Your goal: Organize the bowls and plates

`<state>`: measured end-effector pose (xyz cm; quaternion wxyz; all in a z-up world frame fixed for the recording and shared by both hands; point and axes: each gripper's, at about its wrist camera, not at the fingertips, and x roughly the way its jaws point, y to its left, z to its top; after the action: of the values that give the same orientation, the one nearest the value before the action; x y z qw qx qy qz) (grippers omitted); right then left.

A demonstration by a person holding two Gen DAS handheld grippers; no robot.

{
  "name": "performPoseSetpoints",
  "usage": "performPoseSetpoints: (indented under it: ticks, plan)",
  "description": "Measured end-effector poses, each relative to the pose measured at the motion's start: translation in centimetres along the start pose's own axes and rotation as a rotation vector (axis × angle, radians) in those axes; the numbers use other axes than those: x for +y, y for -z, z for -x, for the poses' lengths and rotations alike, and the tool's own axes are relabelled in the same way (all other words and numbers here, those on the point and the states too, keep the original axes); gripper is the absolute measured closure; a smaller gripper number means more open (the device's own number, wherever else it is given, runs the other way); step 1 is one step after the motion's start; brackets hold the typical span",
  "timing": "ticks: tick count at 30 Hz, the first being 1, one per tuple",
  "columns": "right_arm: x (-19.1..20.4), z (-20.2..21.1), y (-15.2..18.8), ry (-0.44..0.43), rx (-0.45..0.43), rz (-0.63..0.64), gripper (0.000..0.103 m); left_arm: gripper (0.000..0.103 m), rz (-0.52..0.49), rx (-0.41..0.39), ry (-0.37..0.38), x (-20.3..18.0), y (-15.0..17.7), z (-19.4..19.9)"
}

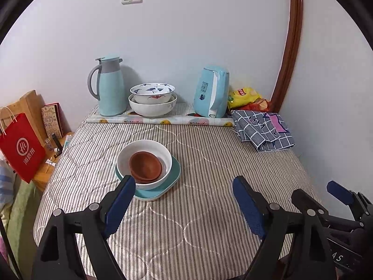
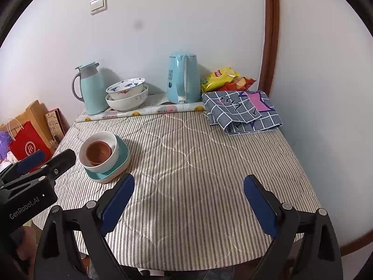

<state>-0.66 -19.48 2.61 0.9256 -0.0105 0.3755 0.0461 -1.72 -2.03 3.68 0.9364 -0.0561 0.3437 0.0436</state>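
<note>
Since both my claws, the left gripper [image 1: 184,191] and right gripper [image 2: 188,189], are wide apart and hold nothing, the brown bowls [image 1: 146,166] sit loose in the white bowl [image 1: 144,163] on the teal plates [image 1: 163,187]. A bump could tip that stack, I think.

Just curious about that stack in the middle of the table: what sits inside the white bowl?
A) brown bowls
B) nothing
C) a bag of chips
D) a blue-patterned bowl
A: brown bowls are nested inside the white bowl, which rests on teal plates on the striped table.
</note>
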Motion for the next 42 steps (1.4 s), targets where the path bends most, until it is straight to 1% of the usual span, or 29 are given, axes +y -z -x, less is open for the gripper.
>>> performPoseSetpoints:
  ticks: [15, 42]
  plan:
    - [0.40, 0.17, -0.19, -0.003, -0.003, 0.002, 0.009, 0.018, 0.005, 0.002, 0.004, 0.02, 0.12, -0.02]
    - [-0.14, 0.31, -0.28, -0.005, -0.007, -0.013, 0.009, 0.018, -0.003, 0.005, 0.003, -0.03, 0.46, 0.09]
